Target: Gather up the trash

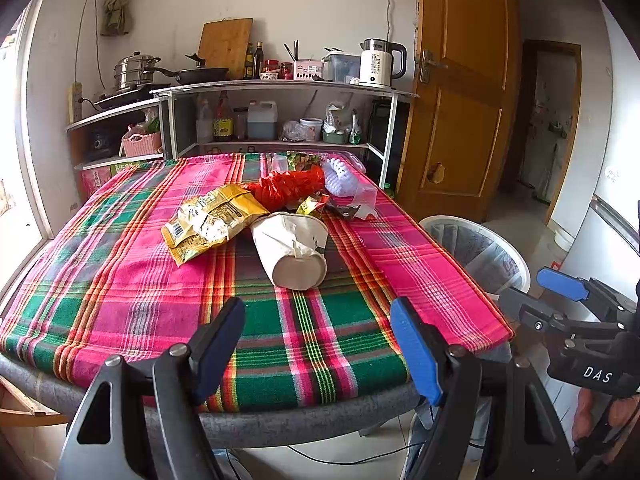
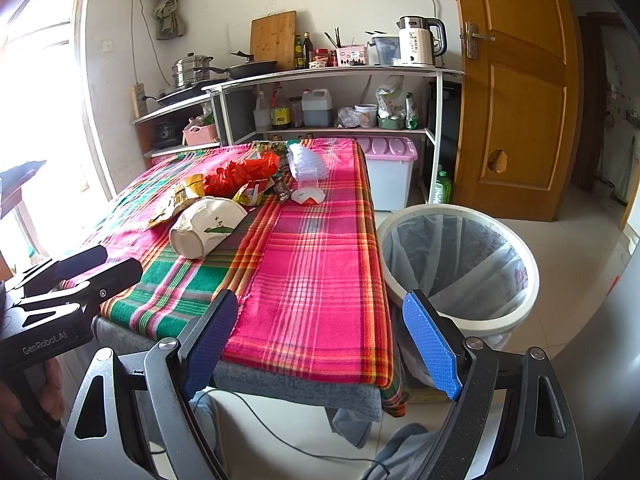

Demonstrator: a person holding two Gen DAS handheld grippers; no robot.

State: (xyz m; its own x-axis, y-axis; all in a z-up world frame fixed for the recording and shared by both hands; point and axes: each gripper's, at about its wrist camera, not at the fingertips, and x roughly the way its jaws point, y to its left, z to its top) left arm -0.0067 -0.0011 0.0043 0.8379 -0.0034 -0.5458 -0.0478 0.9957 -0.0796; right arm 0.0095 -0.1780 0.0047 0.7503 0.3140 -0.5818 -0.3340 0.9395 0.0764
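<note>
Trash lies in a heap on the plaid-covered table [image 1: 120, 280]: a crushed white paper cup [image 1: 294, 250] [image 2: 206, 226] on its side nearest me, a yellow snack bag [image 1: 210, 222] [image 2: 176, 200] to its left, a red plastic bag [image 1: 290, 188] [image 2: 240, 174] behind, and small wrappers [image 1: 314, 205]. A white bin [image 2: 460, 268] [image 1: 480, 252] with a clear liner stands on the floor right of the table. My left gripper [image 1: 318, 344] is open over the near table edge, short of the cup. Also open and holding nothing, my right gripper [image 2: 324, 344] hovers by the table's near right corner beside the bin.
A white foam net [image 1: 340, 178] and clear plastic pieces [image 2: 306, 162] lie at the table's far end. Behind stand kitchen shelves [image 1: 280, 88] with pots, bottles and a kettle [image 1: 380, 62]. A wooden door [image 2: 516, 92] and a lidded pink-topped box [image 2: 390, 172] are at the right.
</note>
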